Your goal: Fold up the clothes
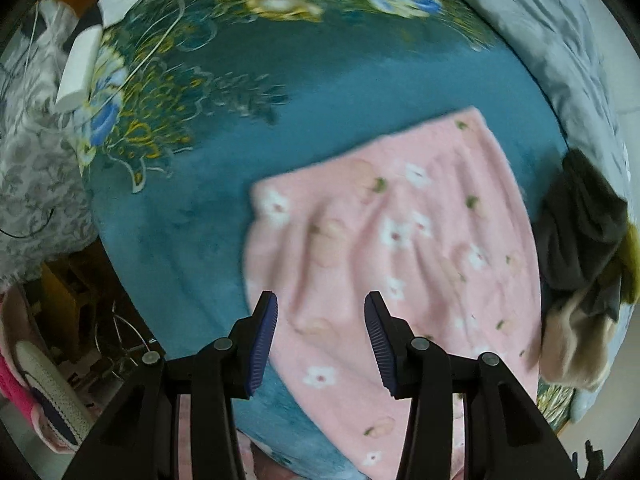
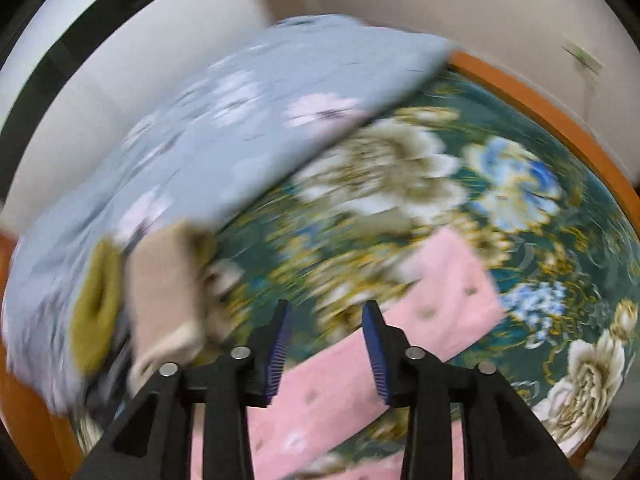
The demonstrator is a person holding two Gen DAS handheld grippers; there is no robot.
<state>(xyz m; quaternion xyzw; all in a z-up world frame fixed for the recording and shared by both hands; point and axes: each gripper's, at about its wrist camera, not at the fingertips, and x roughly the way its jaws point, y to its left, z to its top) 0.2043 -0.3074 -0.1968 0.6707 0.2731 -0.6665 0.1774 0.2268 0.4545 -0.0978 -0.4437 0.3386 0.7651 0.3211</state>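
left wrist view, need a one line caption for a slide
Open left tool above a pink flower-print garment lying on a teal floral bedspread, nothing gripped.

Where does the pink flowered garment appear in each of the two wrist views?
Left wrist view: pink flowered garment fills centre and lower right, flat on the teal floral bedspread.
Right wrist view: it runs diagonally across the lower centre, beyond the open claw.
Shared landmark: heap of dark, olive and beige clothes.
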